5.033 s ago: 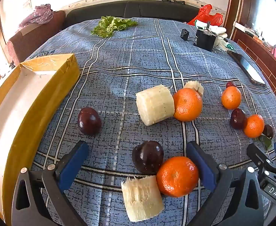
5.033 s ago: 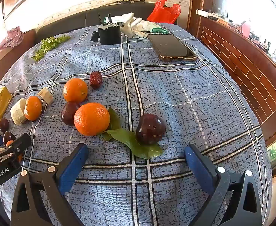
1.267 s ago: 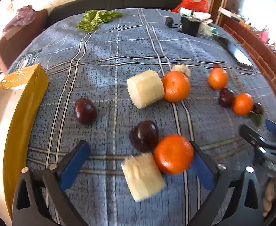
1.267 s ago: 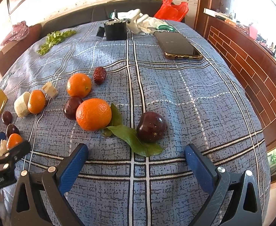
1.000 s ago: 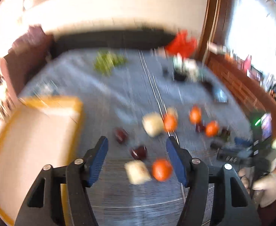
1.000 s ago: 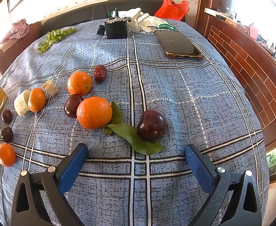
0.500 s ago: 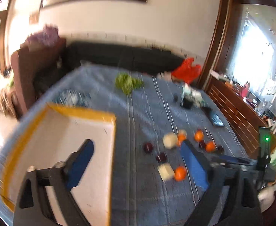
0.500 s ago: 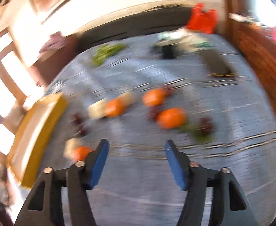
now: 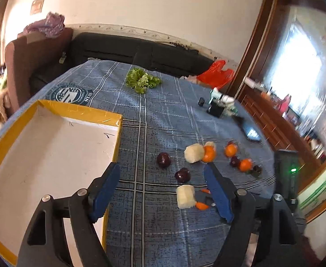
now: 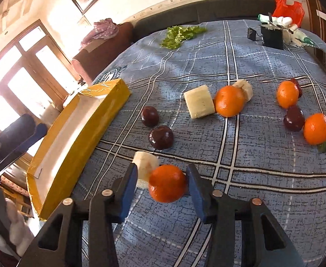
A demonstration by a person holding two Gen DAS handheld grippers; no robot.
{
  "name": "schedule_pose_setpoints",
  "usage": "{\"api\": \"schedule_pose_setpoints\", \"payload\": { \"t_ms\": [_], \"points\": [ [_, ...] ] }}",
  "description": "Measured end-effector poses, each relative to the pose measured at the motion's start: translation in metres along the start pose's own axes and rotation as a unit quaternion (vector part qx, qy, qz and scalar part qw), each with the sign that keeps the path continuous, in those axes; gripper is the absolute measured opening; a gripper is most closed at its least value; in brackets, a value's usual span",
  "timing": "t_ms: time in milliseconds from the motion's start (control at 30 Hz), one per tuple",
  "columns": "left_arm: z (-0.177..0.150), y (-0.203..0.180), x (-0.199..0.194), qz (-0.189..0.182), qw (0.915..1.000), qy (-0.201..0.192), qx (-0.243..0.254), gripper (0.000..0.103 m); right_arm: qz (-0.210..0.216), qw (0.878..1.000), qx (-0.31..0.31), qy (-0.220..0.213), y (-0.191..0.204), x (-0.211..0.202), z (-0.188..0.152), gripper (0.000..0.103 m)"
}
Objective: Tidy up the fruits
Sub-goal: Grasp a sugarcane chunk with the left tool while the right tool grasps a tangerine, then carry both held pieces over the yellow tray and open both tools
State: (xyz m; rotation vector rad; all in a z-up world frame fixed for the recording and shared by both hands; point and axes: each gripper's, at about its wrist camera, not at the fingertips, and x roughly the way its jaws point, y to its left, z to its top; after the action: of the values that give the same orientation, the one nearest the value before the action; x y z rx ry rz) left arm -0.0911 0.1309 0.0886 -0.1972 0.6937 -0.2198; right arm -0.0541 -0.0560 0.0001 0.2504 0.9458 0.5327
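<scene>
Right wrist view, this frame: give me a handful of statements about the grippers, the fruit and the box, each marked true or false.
1. The right gripper has an orange between its fingers. True.
2. The yellow-edged box already holds fruit. False: its white floor shows no fruit.
3. The left gripper is open and holds nothing. True.
4. A white fruit chunk lies just beside that orange. True.
5. The lettuce lies inside the box. False: it lies on the cloth at the table's far end.
</scene>
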Motion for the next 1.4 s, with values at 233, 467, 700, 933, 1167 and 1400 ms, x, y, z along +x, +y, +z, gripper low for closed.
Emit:
{"api": "schedule_pose_setpoints", "payload": {
  "t_ms": [233,467,700,933,1167,1400],
  "points": [
    [-0.011,-0.016,0.033,0.002,0.9985,0.051,0.019,0.077,-0.032,0.998,0.03,-0.038,-0.02,-0.022,-0.003,0.035],
    [-0.026,-0.035,0.071,-0.011,0.9936,0.103,0.044,0.075,-0.063,0.993,0.081,-0.063,-0.051,-0.04,0.001,0.035],
    [-0.037,-0.051,0.096,-0.007,0.9894,0.127,0.071,0.073,-0.071,0.992,0.089,-0.056,-0.055,-0.037,0.0,0.035],
    [-0.043,-0.052,0.102,-0.01,0.9876,0.136,0.078,0.034,-0.059,0.993,0.093,-0.034,-0.057,-0.026,0.001,0.039],
    [-0.039,-0.046,0.081,0.015,0.991,0.115,0.066,0.03,-0.078,0.994,0.068,-0.037,-0.049,-0.024,-0.001,0.038],
    [-0.022,-0.031,0.03,0.025,0.9966,0.061,0.05,0.03,-0.094,0.992,0.06,-0.053,-0.047,-0.027,-0.003,0.038]
  ]
}}
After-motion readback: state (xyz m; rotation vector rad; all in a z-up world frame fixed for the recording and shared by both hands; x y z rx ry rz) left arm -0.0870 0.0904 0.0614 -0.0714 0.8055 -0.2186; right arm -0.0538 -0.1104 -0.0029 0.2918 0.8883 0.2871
